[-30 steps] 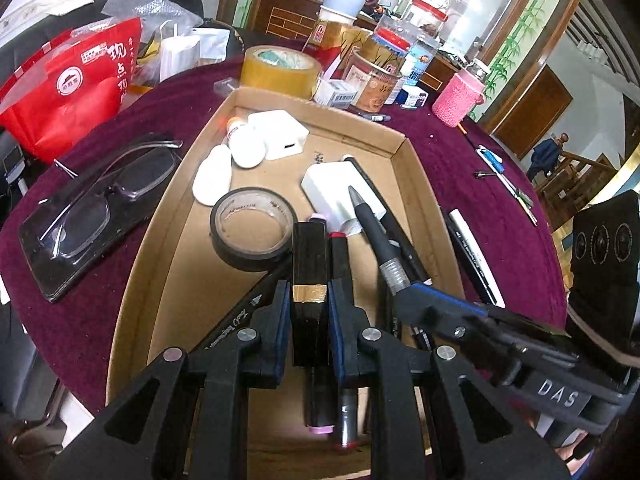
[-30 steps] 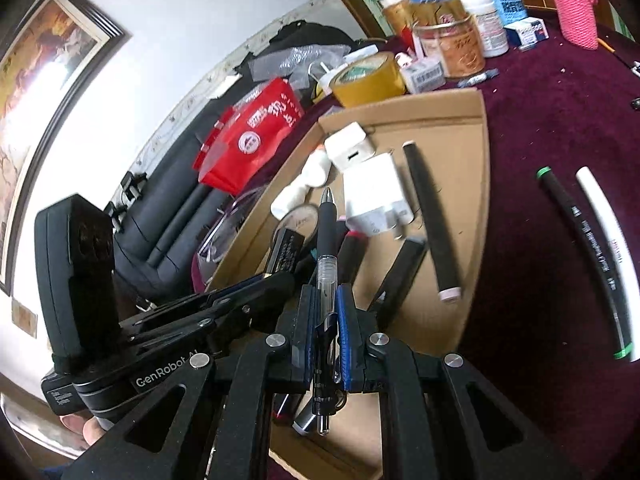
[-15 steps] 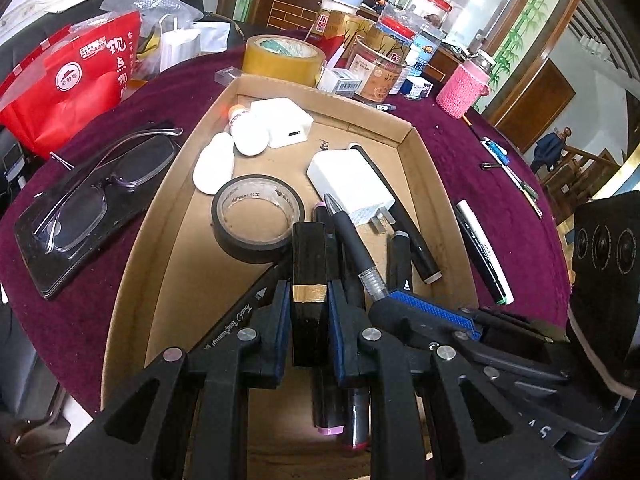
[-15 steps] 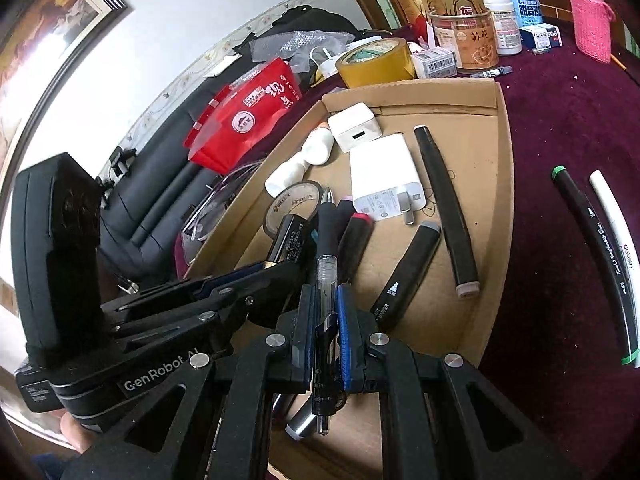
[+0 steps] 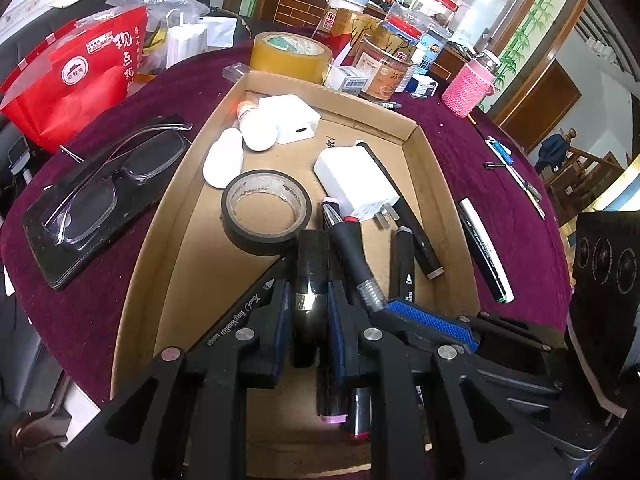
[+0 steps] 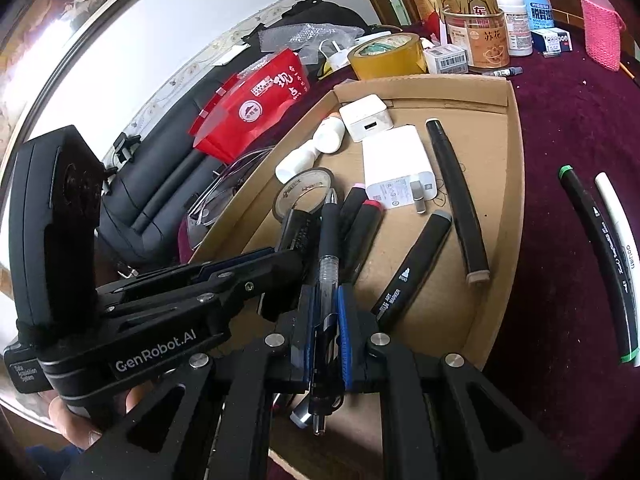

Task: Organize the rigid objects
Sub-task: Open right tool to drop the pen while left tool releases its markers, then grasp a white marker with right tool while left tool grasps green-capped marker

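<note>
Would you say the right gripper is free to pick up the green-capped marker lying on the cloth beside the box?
Probably not yet: the right gripper is shut on a pen. The green-capped marker itself lies unobstructed.

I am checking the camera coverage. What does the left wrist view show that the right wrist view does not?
Only the left wrist view: the blue pen on the cloth.
Only the right wrist view: the framed picture on the wall.
Both: the cardboard tray, the black tape roll, and each claw shut, left claw on a black stick, right claw on a gel pen.

Red bag (image 5: 76, 80) up at the tabletop's (image 5: 180, 80) far edge, pink knitted cup sleeve (image 5: 468, 90) opposite, framed picture (image 6: 48, 12) on the wall.
</note>
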The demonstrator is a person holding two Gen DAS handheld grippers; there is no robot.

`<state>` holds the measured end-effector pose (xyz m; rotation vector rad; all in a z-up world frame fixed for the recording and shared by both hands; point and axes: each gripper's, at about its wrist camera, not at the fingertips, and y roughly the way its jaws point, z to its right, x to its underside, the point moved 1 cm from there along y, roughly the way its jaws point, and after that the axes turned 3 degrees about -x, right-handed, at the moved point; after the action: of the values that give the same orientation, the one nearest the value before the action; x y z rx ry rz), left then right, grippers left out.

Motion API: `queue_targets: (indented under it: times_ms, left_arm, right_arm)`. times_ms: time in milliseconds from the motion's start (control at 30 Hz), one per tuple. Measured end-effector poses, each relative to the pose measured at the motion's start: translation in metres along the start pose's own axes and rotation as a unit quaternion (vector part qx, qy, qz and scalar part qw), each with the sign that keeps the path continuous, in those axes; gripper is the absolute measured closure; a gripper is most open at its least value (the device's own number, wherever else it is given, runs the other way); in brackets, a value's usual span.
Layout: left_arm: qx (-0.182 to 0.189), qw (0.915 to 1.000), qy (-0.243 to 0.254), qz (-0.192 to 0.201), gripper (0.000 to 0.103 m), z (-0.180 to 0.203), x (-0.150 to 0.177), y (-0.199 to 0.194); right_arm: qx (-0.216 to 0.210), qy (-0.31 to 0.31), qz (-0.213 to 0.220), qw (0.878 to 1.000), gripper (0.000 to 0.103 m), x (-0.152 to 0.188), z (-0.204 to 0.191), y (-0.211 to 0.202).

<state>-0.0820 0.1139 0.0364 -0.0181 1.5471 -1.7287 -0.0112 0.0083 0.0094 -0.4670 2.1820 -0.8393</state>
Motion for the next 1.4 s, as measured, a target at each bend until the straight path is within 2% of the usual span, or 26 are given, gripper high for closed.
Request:
queue_targets:
  times_ms: [200, 400, 500, 600, 700, 767, 900, 1033, 1133, 1233, 1400]
  left_arm:
    - [0.000, 1.0000, -0.003, 0.004, 0.087, 0.003, 0.000, -0.009]
    - [0.003, 0.9998, 0.001, 0.019, 0.087, 0.012, -0.001, -0.024]
    - [0.008, 0.9997, 0.008, 0.022, 0.087, 0.019, 0.000, -0.027]
    - [0.018, 0.9994, 0.022, 0.021, 0.087, 0.031, 0.000, -0.029]
    - [0.024, 0.9989, 0.037, 0.018, 0.087, 0.045, 0.003, -0.029]
    - [0.028, 0.9984, 0.046, 0.014, 0.087, 0.053, 0.006, -0.027]
    - [0.032, 0.9977, 0.059, 0.009, 0.087, 0.063, 0.010, -0.026]
    - [0.033, 0.9974, 0.064, 0.008, 0.087, 0.067, 0.011, -0.028]
    - [0.037, 0.9973, 0.064, 0.005, 0.087, 0.071, 0.011, -0.027]
    - [0.049, 0.9967, 0.064, -0.002, 0.087, 0.077, 0.009, -0.026]
    - [0.073, 0.9938, 0.083, -0.013, 0.087, 0.104, 0.002, -0.026]
  right_arm:
    - [-0.012, 0.004, 0.015, 1.000, 0.092, 0.001, 0.002, -0.015]
    - [-0.011, 0.015, 0.054, 0.998, 0.092, -0.001, 0.018, -0.056]
    - [0.029, 0.031, 0.089, 0.995, 0.092, -0.006, 0.047, -0.090]
    - [0.078, 0.045, 0.102, 0.991, 0.092, -0.013, 0.074, -0.111]
    - [0.127, 0.048, 0.082, 0.987, 0.092, -0.018, 0.104, -0.117]
    - [0.141, 0.052, 0.066, 0.986, 0.092, -0.020, 0.119, -0.114]
    - [0.153, 0.062, 0.043, 0.985, 0.093, -0.021, 0.140, -0.100]
    - [0.139, 0.068, 0.025, 0.988, 0.092, -0.020, 0.154, -0.088]
    - [0.139, 0.060, 0.026, 0.988, 0.092, -0.023, 0.155, -0.085]
    - [0.170, 0.044, 0.013, 0.984, 0.092, -0.023, 0.153, -0.081]
    - [0.171, 0.042, 0.000, 0.984, 0.091, -0.016, 0.157, -0.076]
